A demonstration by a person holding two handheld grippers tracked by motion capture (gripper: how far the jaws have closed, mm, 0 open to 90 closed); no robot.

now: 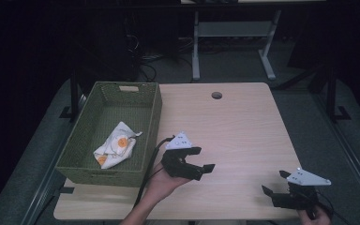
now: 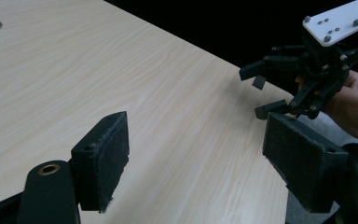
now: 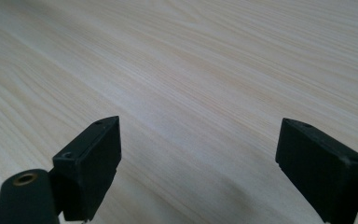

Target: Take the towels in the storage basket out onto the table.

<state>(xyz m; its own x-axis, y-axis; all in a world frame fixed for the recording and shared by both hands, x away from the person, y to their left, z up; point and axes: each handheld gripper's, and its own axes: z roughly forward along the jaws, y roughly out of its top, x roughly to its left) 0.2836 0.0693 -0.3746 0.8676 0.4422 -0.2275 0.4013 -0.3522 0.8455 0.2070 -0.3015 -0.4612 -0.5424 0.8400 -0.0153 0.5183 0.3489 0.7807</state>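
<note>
Pale wooden bench (image 1: pixel 243 122) carries a green basket (image 1: pixel 75 154) with a crumpled white-orange cloth (image 1: pixel 116 146); left gripper (image 1: pixel 202 169) and right gripper (image 1: pixel 273 182) gape wide, both empty.

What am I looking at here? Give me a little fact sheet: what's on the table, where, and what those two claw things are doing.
surface: light wooden table, cable hole near its far edge
basket: green woven basket on the table's left side
in basket: white cloth with orange spots, crumpled
left gripper: hand-held beside the basket, jaws open, holding nothing
right gripper: hand-held at the near right corner, jaws open, holding nothing
contact: neither gripper touches the cloth or the basket
</note>
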